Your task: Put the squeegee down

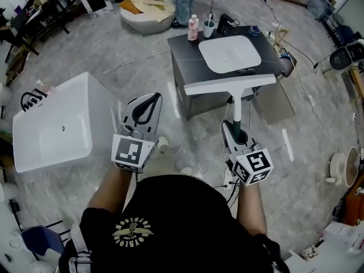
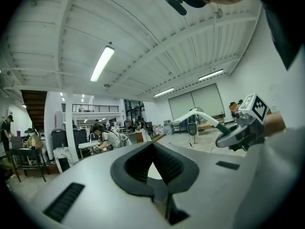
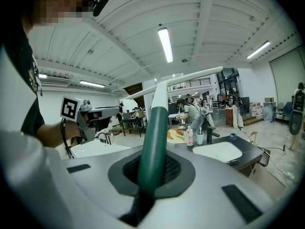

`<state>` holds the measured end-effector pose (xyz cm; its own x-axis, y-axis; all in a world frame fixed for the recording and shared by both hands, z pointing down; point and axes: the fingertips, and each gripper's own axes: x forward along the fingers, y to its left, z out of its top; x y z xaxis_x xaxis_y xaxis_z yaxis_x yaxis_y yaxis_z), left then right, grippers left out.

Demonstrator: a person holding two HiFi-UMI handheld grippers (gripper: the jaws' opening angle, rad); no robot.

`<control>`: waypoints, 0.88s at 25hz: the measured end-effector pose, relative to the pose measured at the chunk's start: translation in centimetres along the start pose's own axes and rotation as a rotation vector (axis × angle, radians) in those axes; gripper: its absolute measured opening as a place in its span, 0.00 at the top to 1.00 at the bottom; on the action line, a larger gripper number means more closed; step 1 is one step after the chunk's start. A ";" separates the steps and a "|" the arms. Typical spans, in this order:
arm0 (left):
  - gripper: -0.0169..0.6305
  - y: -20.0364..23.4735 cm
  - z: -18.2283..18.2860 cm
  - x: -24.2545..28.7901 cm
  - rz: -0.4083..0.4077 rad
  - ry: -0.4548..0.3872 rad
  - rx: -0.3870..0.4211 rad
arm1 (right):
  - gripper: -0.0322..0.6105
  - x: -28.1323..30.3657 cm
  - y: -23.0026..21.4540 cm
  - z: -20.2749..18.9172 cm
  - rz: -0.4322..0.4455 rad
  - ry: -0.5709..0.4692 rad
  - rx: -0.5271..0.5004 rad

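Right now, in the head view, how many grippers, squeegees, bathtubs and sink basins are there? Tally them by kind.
grippers: 2 (left gripper, right gripper)
squeegee: 1
bathtub: 1
sink basin: 1
total: 5

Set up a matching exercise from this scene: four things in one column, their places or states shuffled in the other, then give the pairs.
1. squeegee
2. left gripper
3. pink bottle
4. bathtub

A. on the floor, at the left of the head view
B. standing on the dark vanity top
C. clamped by its green handle in the right gripper
D. shut, nothing between its jaws

Pairs: 1-C, 2-D, 3-B, 4-A.
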<state>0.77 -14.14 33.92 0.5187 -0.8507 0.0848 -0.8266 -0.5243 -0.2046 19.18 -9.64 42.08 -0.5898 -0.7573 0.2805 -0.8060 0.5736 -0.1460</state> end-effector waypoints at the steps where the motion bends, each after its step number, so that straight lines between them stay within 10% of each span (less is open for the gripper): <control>1: 0.94 -0.1 -0.3 0.1 -0.010 0.007 0.000 | 0.91 0.1 -0.1 0.1 -0.002 -0.003 -0.002; 22: 0.94 6.2 -1.6 10.2 -0.087 -0.025 0.003 | 0.91 9.6 -6.3 4.0 -0.058 -0.005 0.020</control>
<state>0.58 -26.19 35.05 0.5938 -0.8008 0.0780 -0.7775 -0.5960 -0.2007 18.42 -21.75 41.92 -0.5422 -0.7907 0.2842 -0.8397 0.5225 -0.1483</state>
